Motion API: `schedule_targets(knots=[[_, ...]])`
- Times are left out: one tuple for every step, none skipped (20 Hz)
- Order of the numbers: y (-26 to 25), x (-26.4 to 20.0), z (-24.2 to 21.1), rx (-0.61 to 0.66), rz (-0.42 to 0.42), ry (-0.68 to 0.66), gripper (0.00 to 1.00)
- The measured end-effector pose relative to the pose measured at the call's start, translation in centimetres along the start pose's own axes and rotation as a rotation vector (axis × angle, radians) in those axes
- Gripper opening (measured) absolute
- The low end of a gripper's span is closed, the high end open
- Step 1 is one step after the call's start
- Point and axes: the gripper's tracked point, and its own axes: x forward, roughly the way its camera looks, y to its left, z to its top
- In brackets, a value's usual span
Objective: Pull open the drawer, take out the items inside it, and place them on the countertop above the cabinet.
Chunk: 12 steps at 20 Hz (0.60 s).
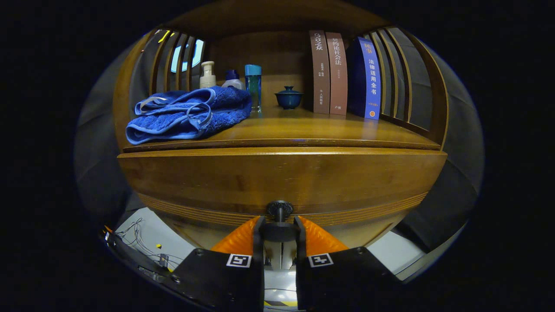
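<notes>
A wooden cabinet fills the scene, its drawer front [282,182] directly ahead of me. My gripper [279,229] with orange fingers [236,240] is shut on the drawer's dark round knob [279,209], one finger pressing each side of it. The drawer front stands slightly out from the cabinet edge above it, and its inside is hidden. The countertop [303,128] lies above the drawer.
On the countertop a folded blue towel [188,115] lies at the left, with a pump bottle [207,75], a small bottle [233,79] and a teal bottle [253,86] behind it. A dark lidded cup [288,97] and three upright books [342,73] stand to the right. Slatted side panels flank the shelf.
</notes>
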Motion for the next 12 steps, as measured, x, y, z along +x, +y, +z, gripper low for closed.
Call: schedule_targets(knots=[[0.0, -0.4, -0.2, -0.004, 0.000, 0.003, 0.33], [0.0, -0.8, -0.4, -0.006, 0.000, 0.007, 0.33], [0.0, -1.2, -0.6, -0.006, -0.001, 0.011, 0.33], [0.0, -1.8, -0.9, -0.006, -0.001, 0.013, 0.33], [0.0, -2.3, -1.1, -0.008, 0.000, 0.015, 0.33], [0.0, -2.8, -1.4, -0.009, 0.002, 0.016, 0.33], [0.0, -3.4, -1.7, -0.010, 0.004, 0.019, 0.33], [0.0, -4.0, -2.0, -0.006, 0.006, 0.022, 0.33], [0.0, -4.5, -2.3, -0.001, 0.006, 0.026, 0.33], [0.0, -5.1, -2.5, 0.002, 0.007, 0.027, 0.33], [0.0, -5.7, -2.8, 0.004, 0.009, 0.028, 0.33], [0.0, -6.4, -3.1, 0.003, 0.009, 0.029, 0.33]])
